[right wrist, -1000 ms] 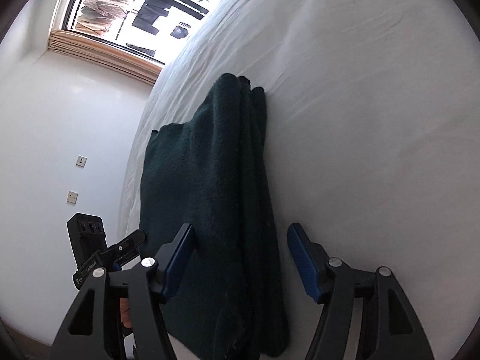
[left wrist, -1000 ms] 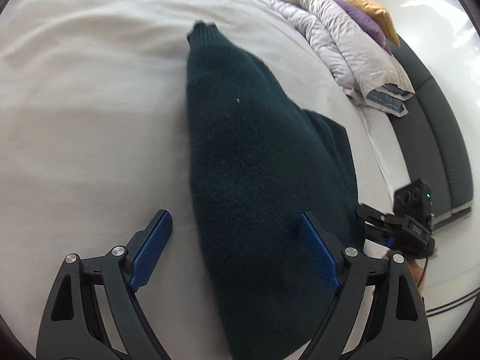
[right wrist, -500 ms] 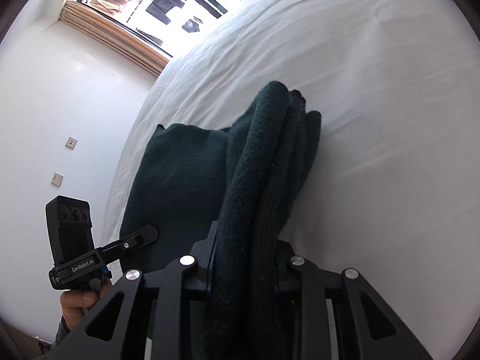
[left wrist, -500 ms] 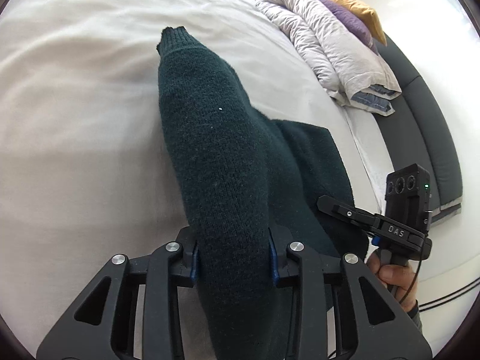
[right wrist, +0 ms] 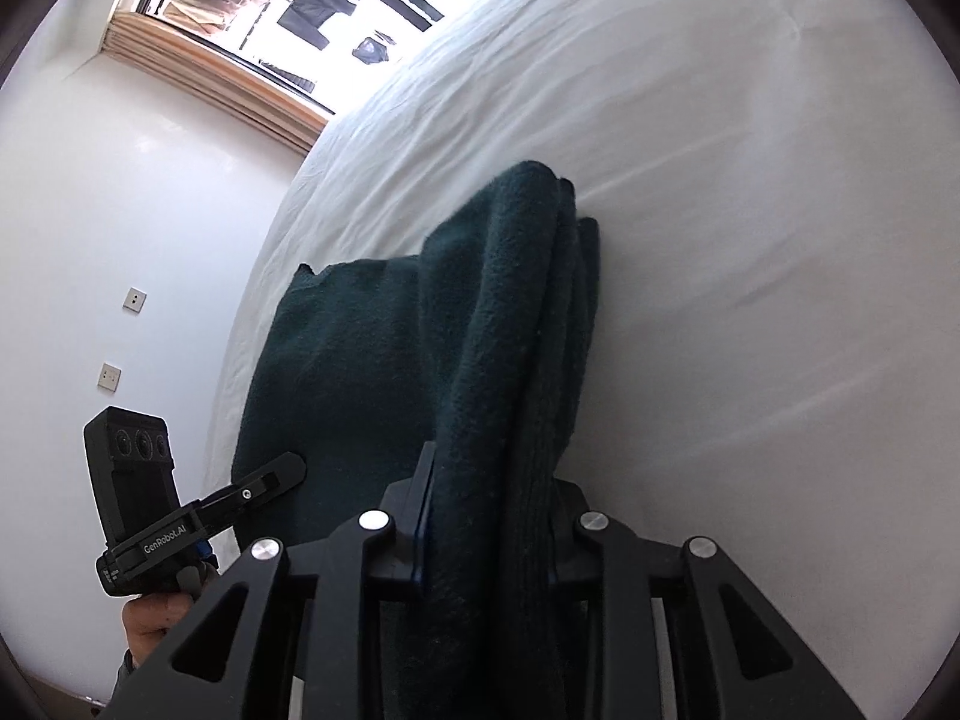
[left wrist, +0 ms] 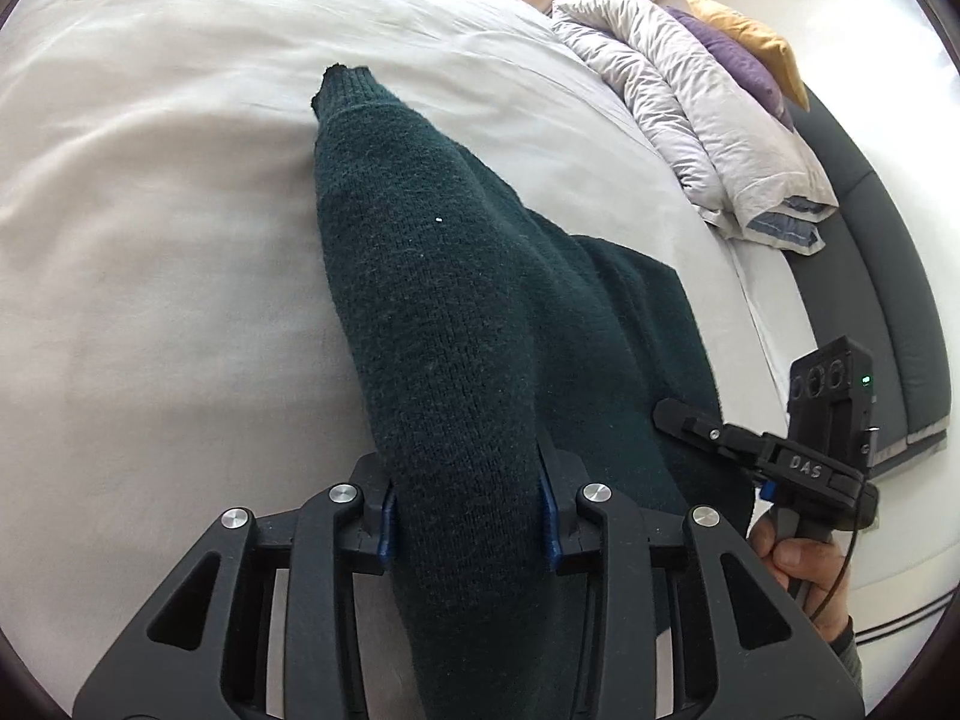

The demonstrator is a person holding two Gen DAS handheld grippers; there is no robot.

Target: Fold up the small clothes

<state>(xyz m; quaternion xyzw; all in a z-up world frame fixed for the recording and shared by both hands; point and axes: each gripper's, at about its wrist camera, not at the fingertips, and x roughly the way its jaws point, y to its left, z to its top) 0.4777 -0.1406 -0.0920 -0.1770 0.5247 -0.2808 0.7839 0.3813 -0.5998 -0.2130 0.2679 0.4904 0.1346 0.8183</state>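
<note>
Both grippers are pinching the dark green sweater [left wrist: 456, 324] at the near edge of the bed [left wrist: 150, 240], 1 in each of the person's hands. The left gripper [left wrist: 467, 513] is clamping a thick roll of knit, which looks like a sleeve running away toward the far side of the bed and ending in a ribbed cuff [left wrist: 345, 81]. The right gripper [right wrist: 487, 531] is squeezing a bunch of several stacked layers. Both sets of jaws have just been closing, with the sweater between the blue pads [left wrist: 549, 525]; now they are pressed onto the cloth, not touching each other.

The rest of the sweater is lying flat on the white sheet between the 2 grippers, near the bed's edge. A heap of bedding [left wrist: 690, 120] with purple and yellow pillows is sitting well apart, by the dark headboard [left wrist: 900, 276].

I'd say the fold itself is just getting under way: both ends are gripped and starting to lift, nothing laid over yet. The next move, to my eye, is calling for both hands to be rising and travelling together, carrying the held edge over the flat part and keeping it taut and level so the layers are not sliding apart. The knit is thick and heavy, so a loose pinch could be letting inner layers slip out.
</note>
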